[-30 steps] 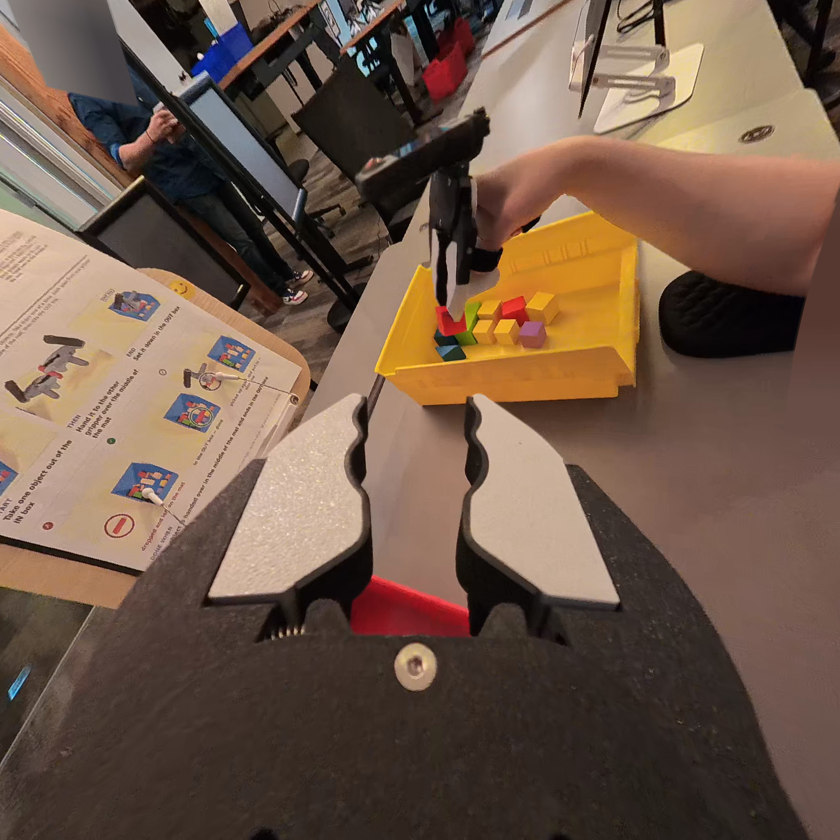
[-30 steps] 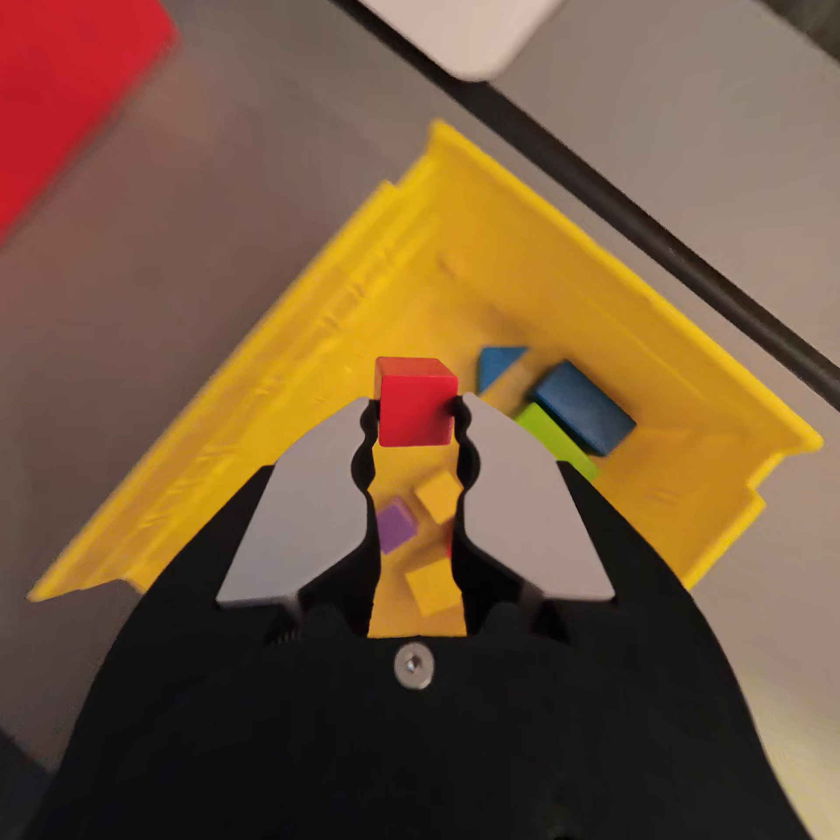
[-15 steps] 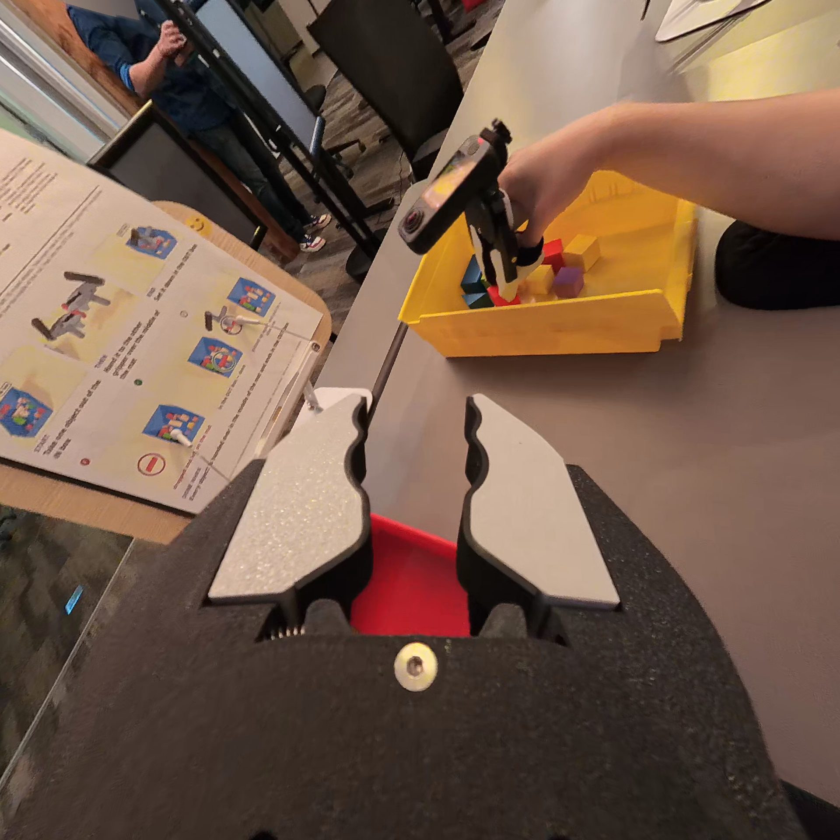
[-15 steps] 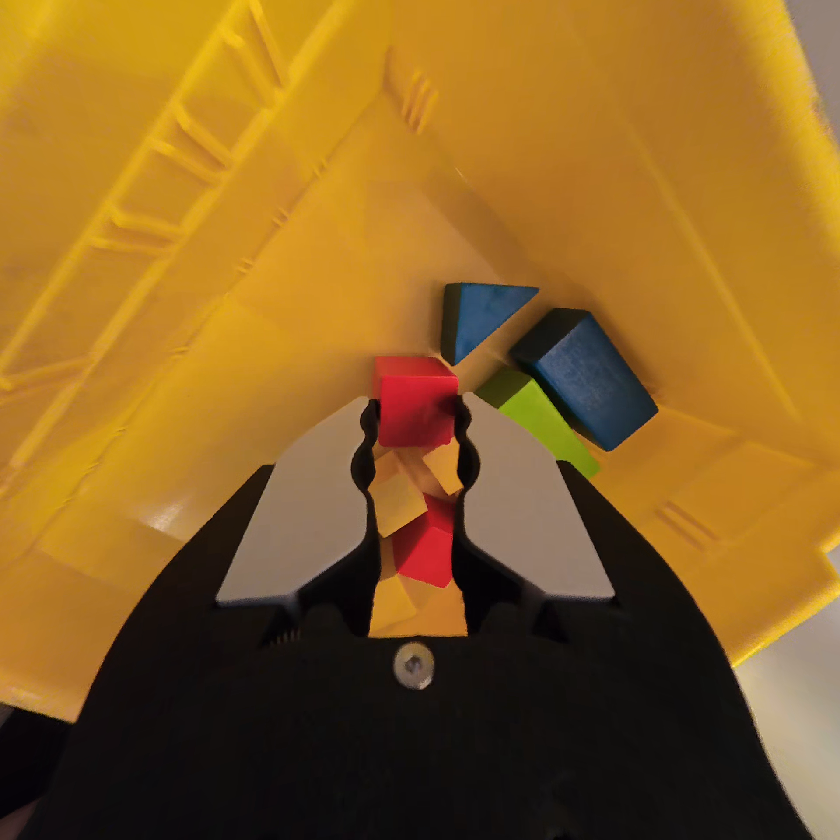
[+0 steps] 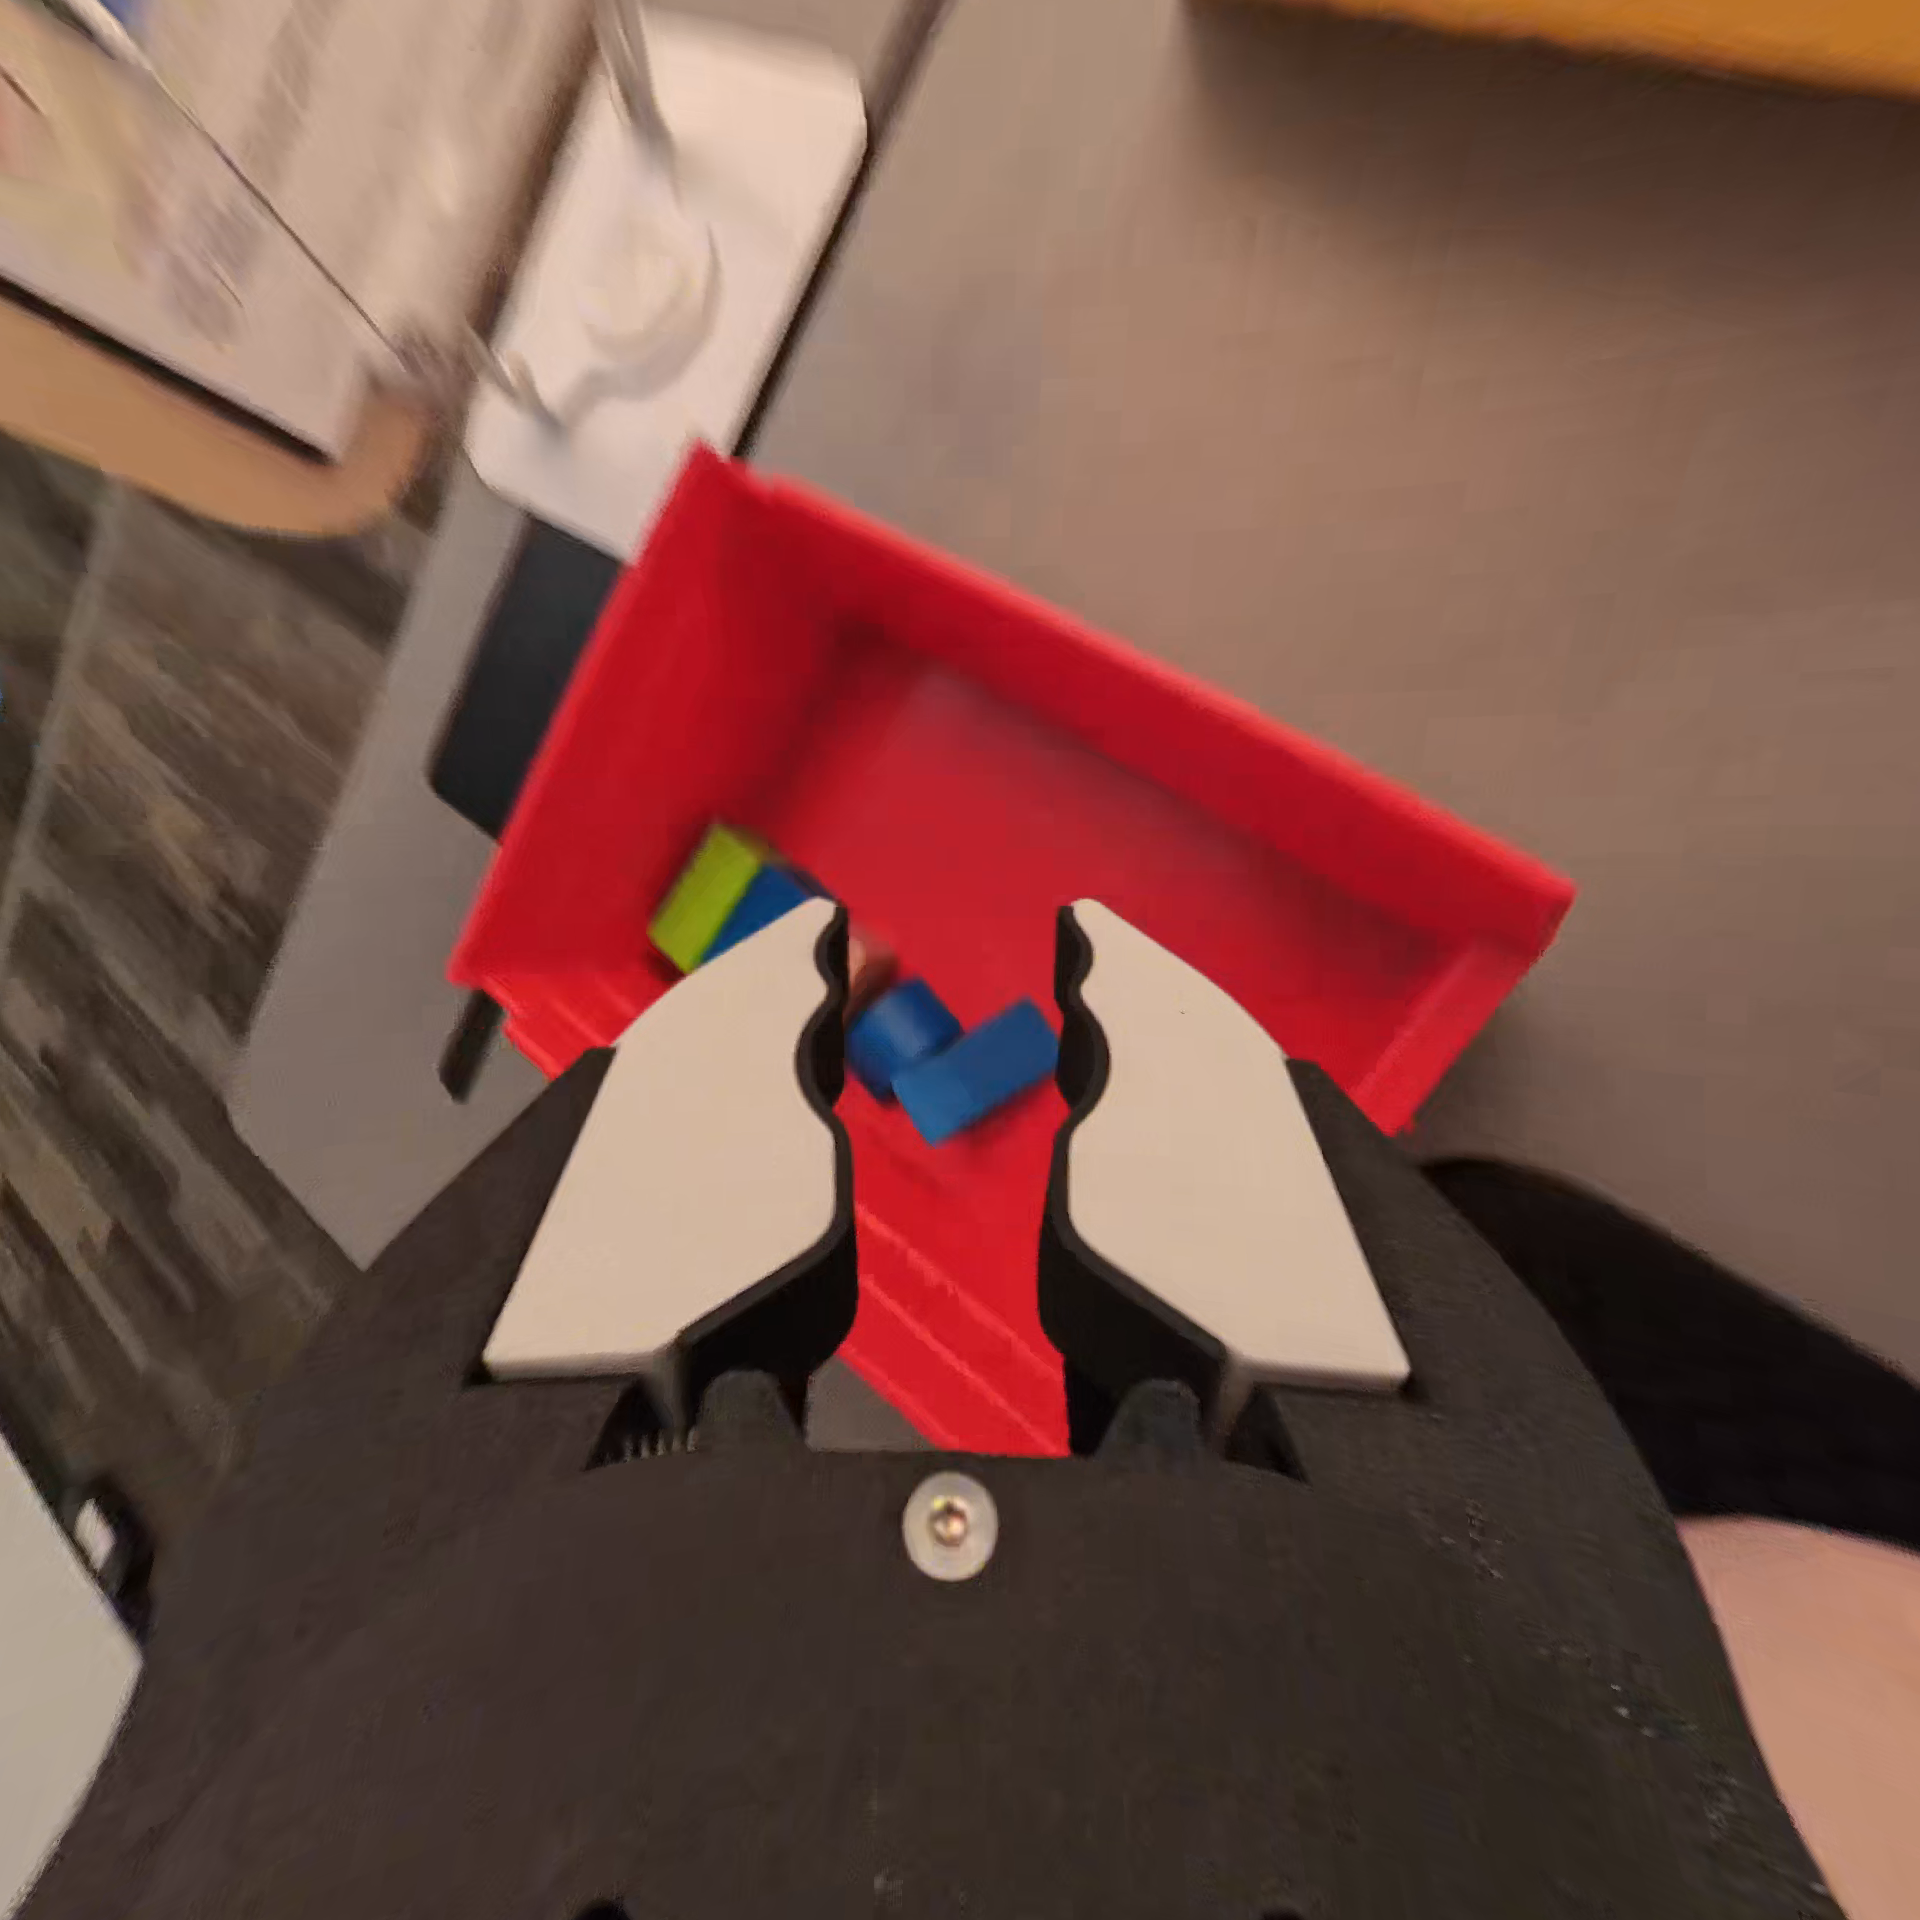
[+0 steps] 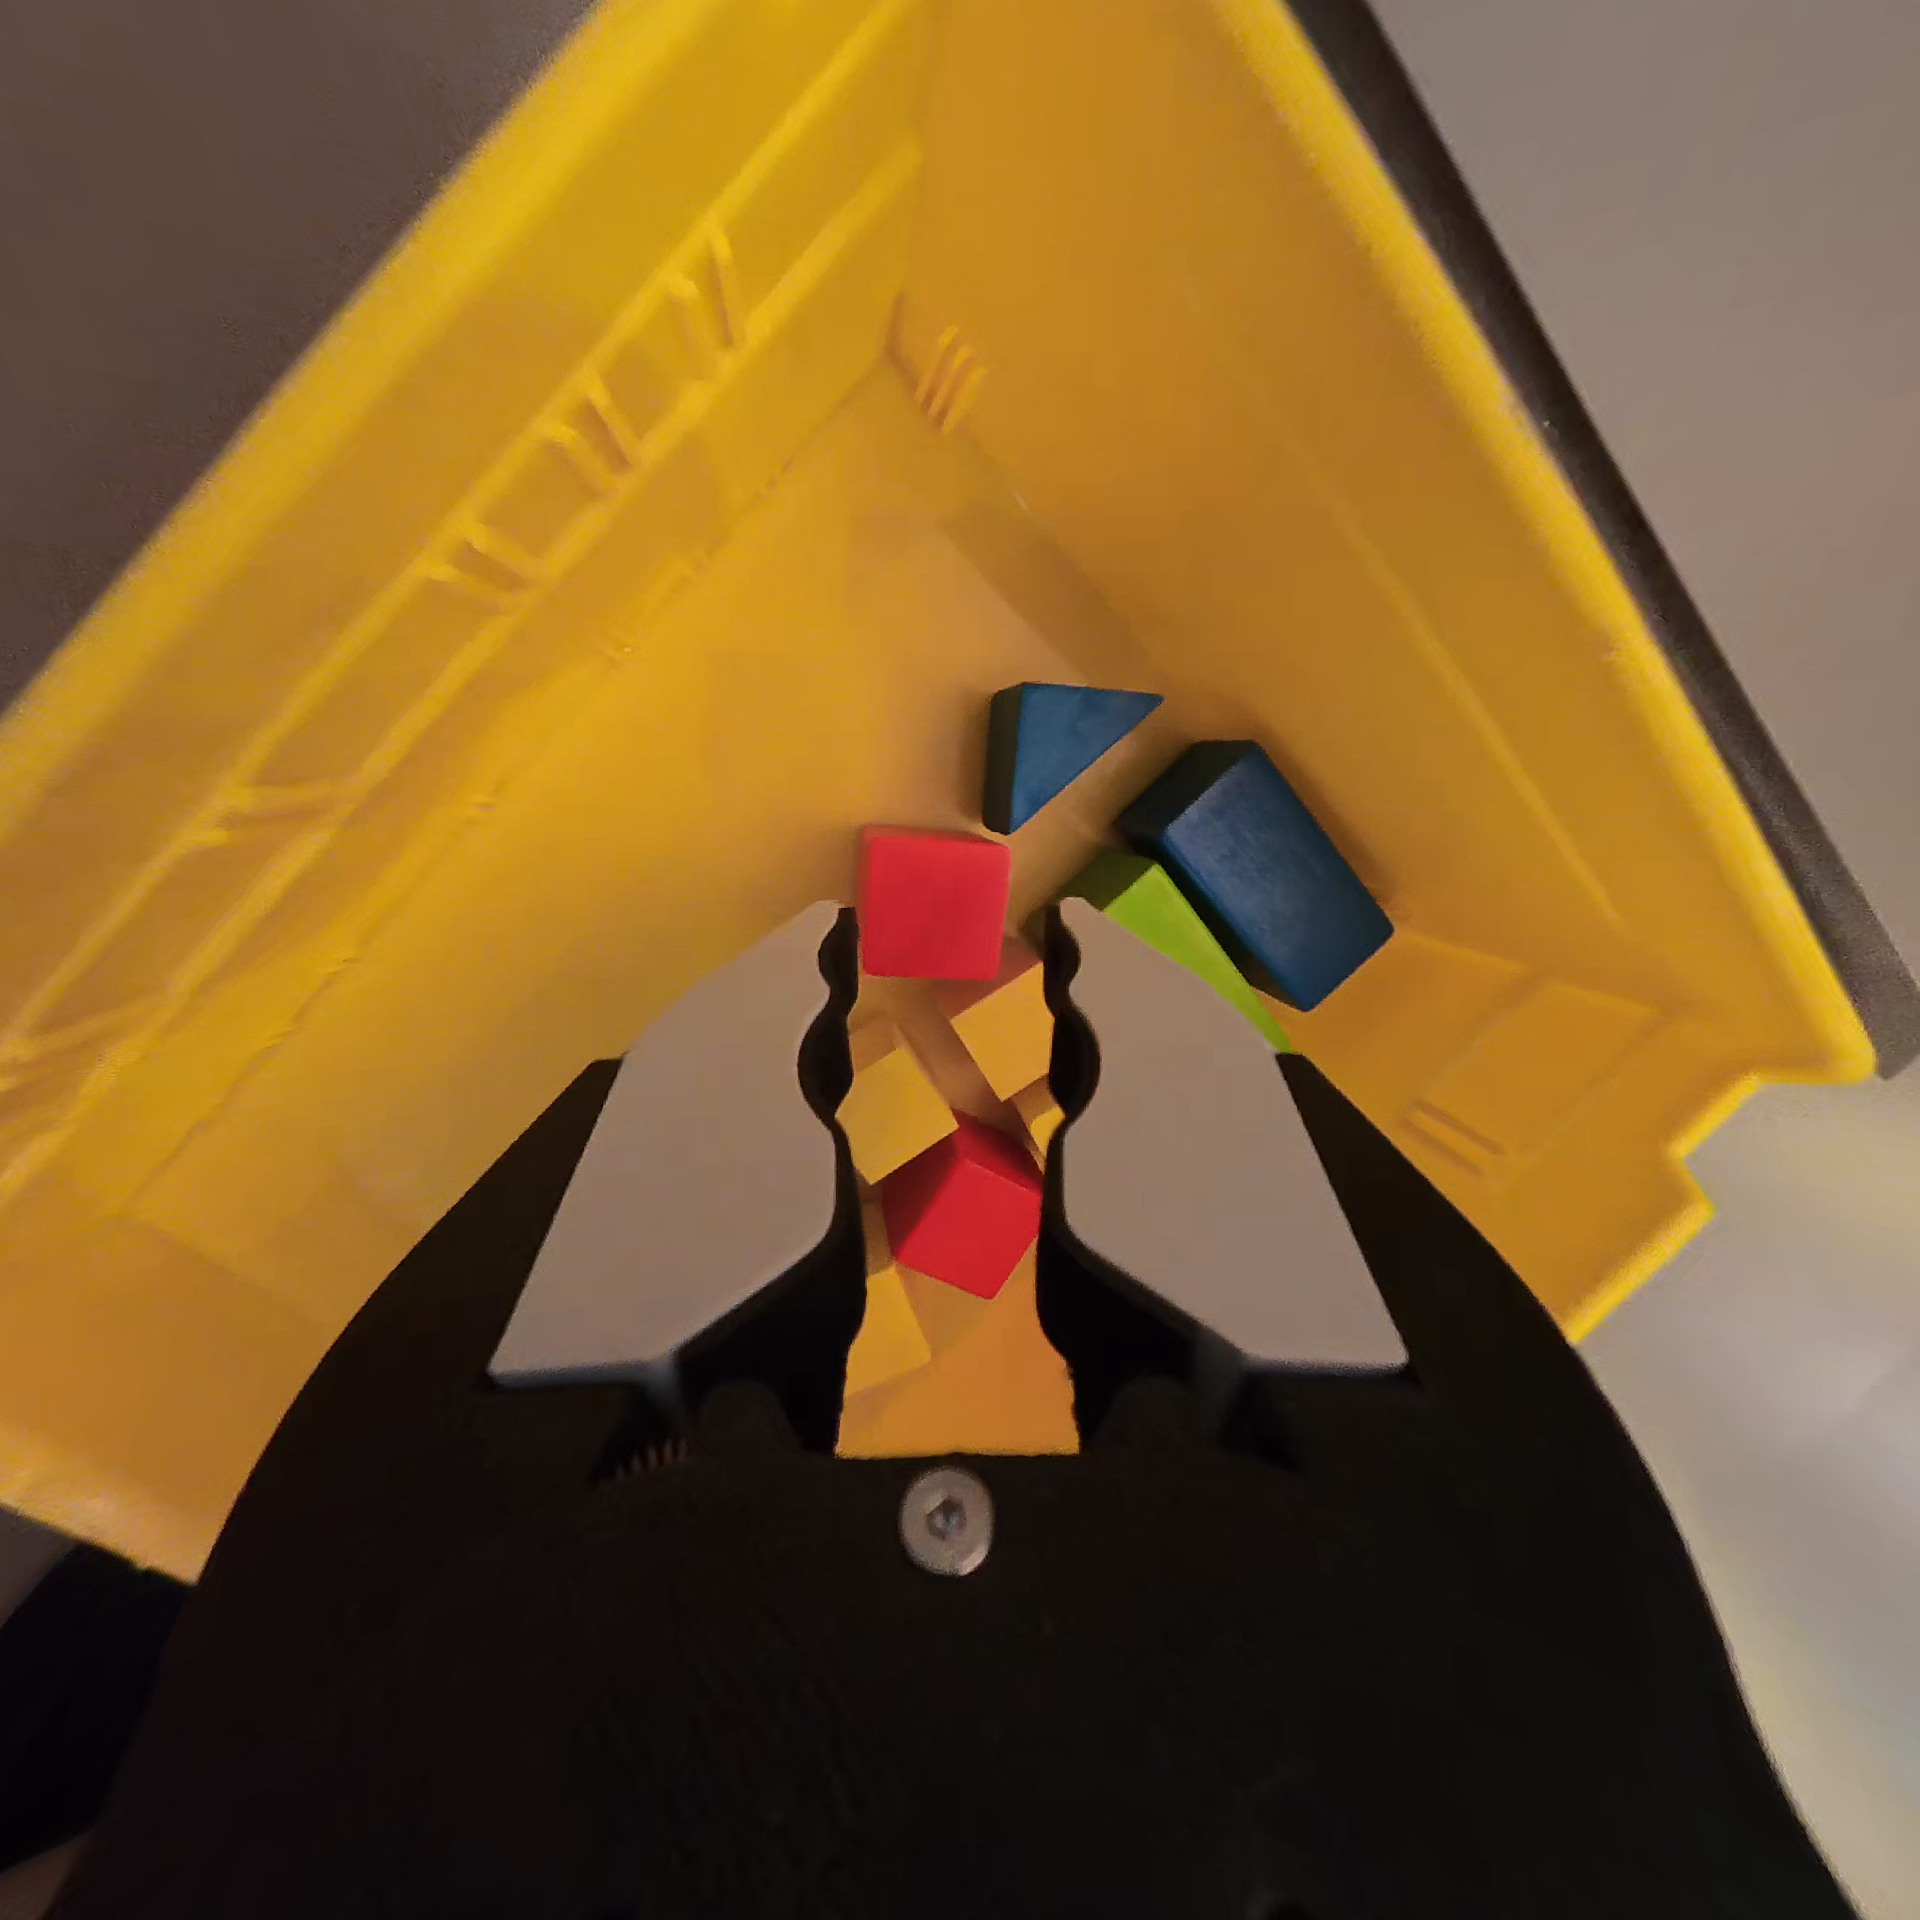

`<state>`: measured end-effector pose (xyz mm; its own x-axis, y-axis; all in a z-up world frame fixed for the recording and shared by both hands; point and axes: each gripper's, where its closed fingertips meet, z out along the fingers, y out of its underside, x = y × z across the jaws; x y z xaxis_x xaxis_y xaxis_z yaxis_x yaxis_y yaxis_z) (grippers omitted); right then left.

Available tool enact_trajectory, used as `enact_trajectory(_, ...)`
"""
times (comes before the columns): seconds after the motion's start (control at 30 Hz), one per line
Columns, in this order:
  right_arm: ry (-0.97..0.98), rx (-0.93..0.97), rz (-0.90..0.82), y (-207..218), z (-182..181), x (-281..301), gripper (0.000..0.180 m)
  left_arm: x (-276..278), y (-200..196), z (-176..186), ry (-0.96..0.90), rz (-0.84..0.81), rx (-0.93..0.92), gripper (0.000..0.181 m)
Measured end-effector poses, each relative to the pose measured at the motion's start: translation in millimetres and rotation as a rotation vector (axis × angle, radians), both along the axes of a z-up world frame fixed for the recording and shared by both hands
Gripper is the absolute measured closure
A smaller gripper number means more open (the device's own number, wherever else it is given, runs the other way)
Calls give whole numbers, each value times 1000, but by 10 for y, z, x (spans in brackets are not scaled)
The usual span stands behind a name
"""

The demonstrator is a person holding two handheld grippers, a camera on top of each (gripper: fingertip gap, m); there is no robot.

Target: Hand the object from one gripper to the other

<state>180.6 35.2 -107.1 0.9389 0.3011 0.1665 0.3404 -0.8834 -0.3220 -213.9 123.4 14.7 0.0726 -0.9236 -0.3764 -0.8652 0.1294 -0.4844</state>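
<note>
Cube sitting loose at my right fingertips, inside the yellow bin.
My right gripper [image 6: 945, 914] is spread slightly wider than the red cube [image 6: 933, 902], a gap showing on the cube's right side, above the yellow bin [image 6: 520, 644] beside a blue wedge [image 6: 1055, 750]. My left gripper [image 5: 945, 914] hangs parted and empty over the red bin [image 5: 1195, 717], where blue blocks [image 5: 961, 1070] lie.

Grey table [image 5: 1351, 436] carries red bin [image 5: 1039, 665], yellow bin [image 6: 1195, 364].

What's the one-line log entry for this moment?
left gripper open above red bin | right gripper tips flank red cube, grip unclear, over yellow bin
</note>
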Motion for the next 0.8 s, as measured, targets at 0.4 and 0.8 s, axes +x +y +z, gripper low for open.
enact_trajectory(0.4, 26, 29, 41, -84, 142, -31, 144, -530, 399, -1133, 419, 106, -208, 143)
enact_trajectory(0.8, 173, 60, 123, -72, 235, -331, 144, -579, 507, -1382, 477, 84, -198, 129)
